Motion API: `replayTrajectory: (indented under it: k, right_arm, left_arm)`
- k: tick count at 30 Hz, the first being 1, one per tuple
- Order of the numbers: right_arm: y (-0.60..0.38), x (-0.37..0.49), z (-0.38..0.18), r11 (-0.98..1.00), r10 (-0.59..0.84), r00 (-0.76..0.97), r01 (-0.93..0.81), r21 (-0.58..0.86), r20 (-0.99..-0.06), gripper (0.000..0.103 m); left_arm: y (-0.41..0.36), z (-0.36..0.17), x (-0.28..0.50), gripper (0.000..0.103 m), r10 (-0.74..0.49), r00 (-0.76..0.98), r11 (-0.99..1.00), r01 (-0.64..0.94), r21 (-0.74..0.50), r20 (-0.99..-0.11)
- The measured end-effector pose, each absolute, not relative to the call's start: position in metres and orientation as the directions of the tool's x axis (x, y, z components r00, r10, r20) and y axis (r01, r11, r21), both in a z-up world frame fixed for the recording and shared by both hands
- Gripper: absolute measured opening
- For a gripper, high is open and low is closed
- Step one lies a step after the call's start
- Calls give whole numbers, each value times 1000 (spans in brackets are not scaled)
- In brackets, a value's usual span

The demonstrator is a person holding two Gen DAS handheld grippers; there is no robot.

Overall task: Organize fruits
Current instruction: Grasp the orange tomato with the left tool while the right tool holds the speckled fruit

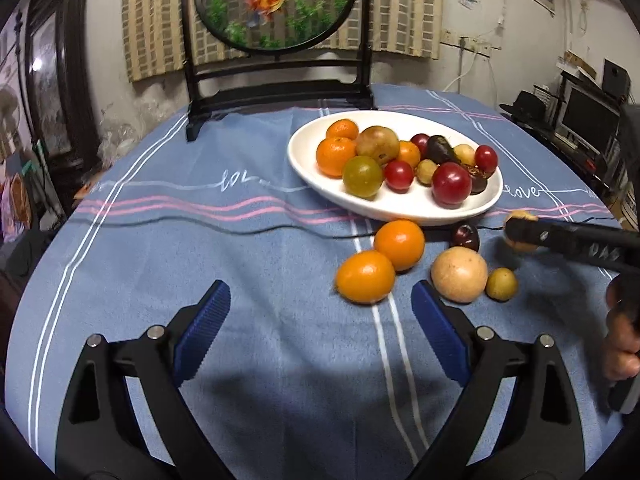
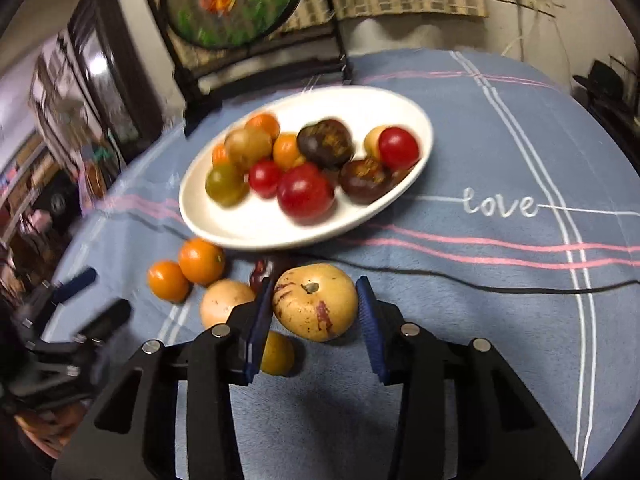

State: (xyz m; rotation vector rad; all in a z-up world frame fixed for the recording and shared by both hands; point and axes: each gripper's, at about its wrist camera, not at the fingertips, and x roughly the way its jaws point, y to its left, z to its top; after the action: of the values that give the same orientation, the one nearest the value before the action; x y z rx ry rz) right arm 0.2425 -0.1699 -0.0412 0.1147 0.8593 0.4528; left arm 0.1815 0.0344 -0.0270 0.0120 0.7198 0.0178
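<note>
A white oval plate (image 1: 400, 212) (image 2: 248, 236) holds several oranges, red and dark fruits. On the blue cloth in front of it lie two oranges (image 1: 365, 276) (image 2: 168, 286), a tan round fruit (image 1: 459, 274) (image 2: 224, 304), a small yellow-green fruit (image 1: 501, 284) (image 2: 278, 354) and a dark red fruit (image 1: 465, 236). My left gripper (image 1: 320, 292) is open over bare cloth, just left of the oranges, with nothing between its pads. My right gripper (image 2: 314, 284) (image 1: 520, 232) is shut on a yellow speckled fruit (image 2: 316, 308), a blue pad against each side.
A black-framed round goldfish screen (image 1: 276, 4) stands at the table's back edge behind the plate. A thin black cable (image 1: 200, 226) (image 2: 480, 286) runs across the cloth before the plate. A person's hand (image 1: 620, 332) holds the right gripper at the right edge.
</note>
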Motion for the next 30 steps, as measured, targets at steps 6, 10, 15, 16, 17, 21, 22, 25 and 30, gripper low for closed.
replayTrajectory:
  k: [6, 10, 15, 16, 17, 21, 22, 25, 30]
  right_arm:
    - [-179, 241, -41, 895, 444, 557, -313, 318, -702, 42]
    - [-178, 241, -43, 895, 443, 539, -311, 319, -716, 42]
    - [-177, 241, -44, 906, 419, 541, -304, 295, -729, 42]
    - [-177, 241, -44, 907, 417, 542, -304, 292, -730, 42]
    - [-177, 241, -43, 907, 416, 543, -304, 290, -730, 42]
    - [-176, 241, -44, 907, 415, 538, -306, 288, -734, 42]
    - [-176, 241, -45, 907, 415, 538, -307, 288, -734, 42]
    - [-175, 241, -45, 906, 416, 534, -310, 287, -736, 42]
    - [-175, 241, -45, 907, 413, 537, -309, 284, -735, 42]
  left_arm:
    - [27, -37, 204, 71, -58, 707, 995, 96, 15, -705]
    - [24, -44, 211, 55, -73, 691, 988, 146, 41, -719]
    - [18, -46, 213, 50, -81, 686, 984, 172, 52, -723]
    - [17, -47, 214, 50, -80, 684, 983, 176, 58, -725]
    - [17, -48, 215, 50, -83, 679, 982, 181, 57, -730]
    - [17, -50, 219, 44, -93, 665, 982, 185, 43, -741]
    - [18, -51, 220, 41, -107, 657, 981, 193, 28, -746]
    - [17, -51, 220, 40, -107, 656, 981, 193, 28, -747]
    - [18, -51, 219, 40, -115, 655, 982, 190, 16, -747]
